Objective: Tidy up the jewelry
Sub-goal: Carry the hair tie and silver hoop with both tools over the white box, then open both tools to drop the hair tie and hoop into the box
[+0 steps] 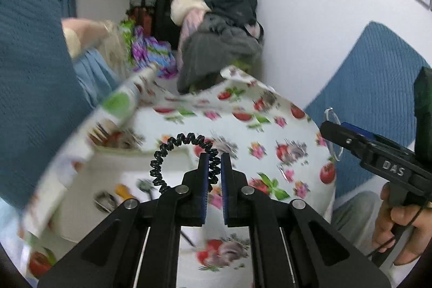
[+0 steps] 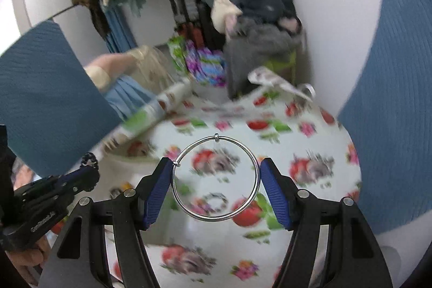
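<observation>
Left gripper [image 1: 214, 163]: jaws nearly together, clamped on a black coil band [image 1: 172, 153] that loops up and left from the pads, above the table.

Right gripper [image 2: 216, 180]: jaws spread wide, blue pads [image 2: 159, 188] pressing both sides of a silver bangle [image 2: 255, 180] held flat between them, above the table.

Table: fruit-and-flower cloth [image 1: 270, 131]. White tray [image 1: 113, 180] at near left holds small blurred items.

Far side: heap of clothes [image 1: 216, 26]; a person's arm [image 2: 113, 64] at far left.
</observation>
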Motion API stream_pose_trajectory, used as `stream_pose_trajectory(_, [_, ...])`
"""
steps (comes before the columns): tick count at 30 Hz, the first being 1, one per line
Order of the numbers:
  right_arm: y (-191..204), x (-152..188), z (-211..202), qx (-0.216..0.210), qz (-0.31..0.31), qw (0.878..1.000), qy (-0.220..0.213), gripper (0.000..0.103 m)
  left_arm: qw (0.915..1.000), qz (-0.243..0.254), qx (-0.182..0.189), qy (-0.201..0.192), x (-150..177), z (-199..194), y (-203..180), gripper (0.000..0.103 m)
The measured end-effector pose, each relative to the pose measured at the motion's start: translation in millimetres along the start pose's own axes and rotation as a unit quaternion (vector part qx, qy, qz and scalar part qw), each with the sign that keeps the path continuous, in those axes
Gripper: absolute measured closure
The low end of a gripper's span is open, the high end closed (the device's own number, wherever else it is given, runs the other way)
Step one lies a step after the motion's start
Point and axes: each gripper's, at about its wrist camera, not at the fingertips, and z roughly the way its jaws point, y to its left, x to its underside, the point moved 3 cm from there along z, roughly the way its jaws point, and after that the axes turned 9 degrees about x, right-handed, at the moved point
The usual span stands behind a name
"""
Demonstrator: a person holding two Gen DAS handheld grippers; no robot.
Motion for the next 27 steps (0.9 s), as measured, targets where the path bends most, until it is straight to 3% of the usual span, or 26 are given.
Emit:
stream_pose_trajectory(4, [40, -16, -9, -0.023, -0.013, 0.999, -0.018, 0.037, 0.9999, -0.002, -0.015, -0.008, -13, -21, 27, 0.095])
stream_pose_trajectory(9, [86, -14, 1, -0.050, -0.030, 0.998, -0.008, 0.037, 0.9991, -0.014, -0.040, 0.004, -6, -28, 67, 0.095])
stream_pose_trajectory(17, [149, 30, 47, -0.073, -0.076, 0.993, 0.050, 0.037, 0.9962, -0.052, -0.048, 0.052, 35, -6, 122, 0.095])
stream_pose_trajectory(22, [169, 61, 75, -0.079, -0.098, 0.988, 0.091, 0.037, 0.9922, -0.073, -0.049, 0.089, 64, 14, 148, 0.095])
stream_pose_trajectory(27, [179, 81, 96, -0.078, -0.109, 0.984, 0.120, 0.037, 0.9904, -0.084, -0.044, 0.101, 75, 22, 159, 0.095])
